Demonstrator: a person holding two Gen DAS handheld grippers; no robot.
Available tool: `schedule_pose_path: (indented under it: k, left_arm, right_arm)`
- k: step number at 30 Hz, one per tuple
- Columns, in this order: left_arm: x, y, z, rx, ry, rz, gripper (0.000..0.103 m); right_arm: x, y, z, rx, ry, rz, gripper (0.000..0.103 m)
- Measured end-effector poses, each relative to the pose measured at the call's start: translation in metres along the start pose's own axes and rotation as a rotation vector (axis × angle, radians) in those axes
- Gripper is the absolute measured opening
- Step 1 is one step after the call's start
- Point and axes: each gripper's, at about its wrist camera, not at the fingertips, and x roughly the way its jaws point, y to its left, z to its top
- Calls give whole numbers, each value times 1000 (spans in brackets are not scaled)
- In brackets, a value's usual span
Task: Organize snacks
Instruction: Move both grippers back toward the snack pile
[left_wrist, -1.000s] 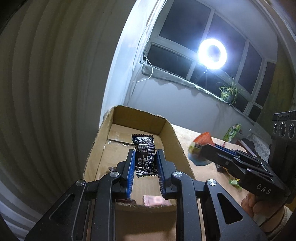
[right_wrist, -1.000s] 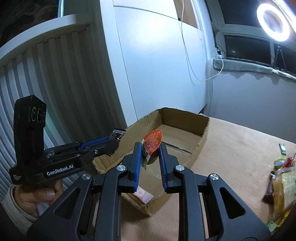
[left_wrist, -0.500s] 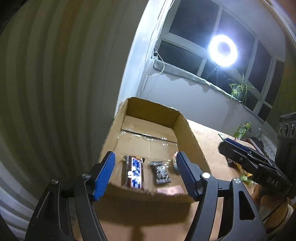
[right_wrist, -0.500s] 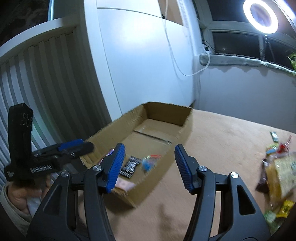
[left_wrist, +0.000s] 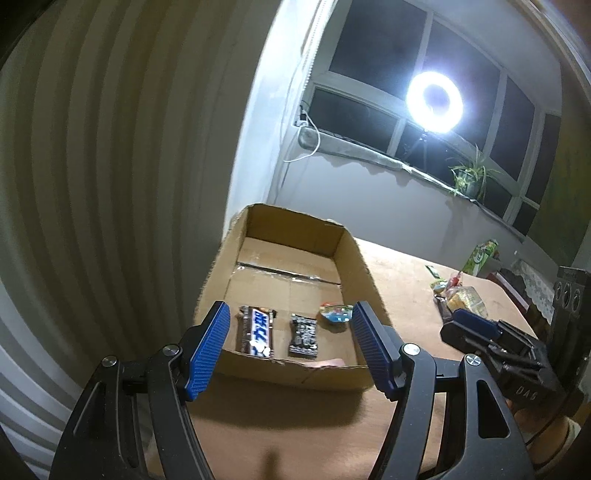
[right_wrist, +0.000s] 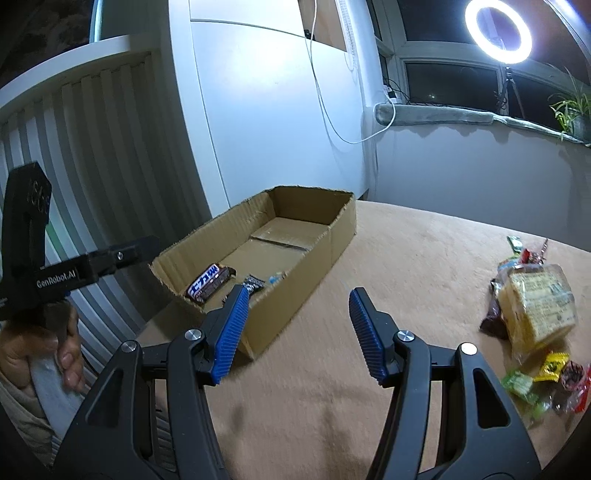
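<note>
The left gripper (left_wrist: 290, 347) is hovering just short of the near wall of the box (left_wrist: 356, 258), its blue-padded fingers (left_wrist: 208, 343) spread wide and holding nothing. Inside the box, near that wall, three snacks are lying in a row: a bar (left_wrist: 257, 329) with blue and white lettering on the left, a dark packet (left_wrist: 304, 335) in the middle, and a small colourful sweet (left_wrist: 335, 313) on the right, just beside the box's right wall. A pink wrapper (left_wrist: 325, 363) is peeking over the near wall; what it is cannot be made out. The right gripper (right_wrist: 295, 332) is hanging above the table (right_wrist: 406, 258), to the right of the box's corner, its fingers likewise wide apart and empty. From this side the bar (right_wrist: 210, 282) is showing clearly, with the dark packet (right_wrist: 255, 285) partly hidden behind the gripper's left finger. Well apart from the box, on the right of the table, the remaining snacks are waiting in a loose pile (right_wrist: 532, 332): a large clear bag of pale bread or cake (right_wrist: 535, 306), a yellow packet (right_wrist: 554, 365) and green sweets (right_wrist: 519, 384) among them. A ring light (right_wrist: 496, 31) is glaring from the window.
</note>
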Motion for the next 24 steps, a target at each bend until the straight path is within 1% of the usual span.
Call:
schedule_pose_path:
  k: [2,5,12,18,24]
  left_arm:
    - [-1,-5,0,11,3,-9,68]
    - [0,-15,-1,29,7,-23,68]
    - [7,-50,-2,90,37,-67,68]
    - [19,-88,-7,150,73,-112,69]
    - [37,-136,-17,219,130,-182,71]
  right_arm:
    - [-4,-3,-5,7,4,0,65]
    - [-12,-8,-11,17,5,-14,65]
    - [-35,-32,-25,60,-10,-53,65]
    - [-59,-68,-40,120,-23,-111,65]
    - [-84,-112,-59,196,-32,-191,66]
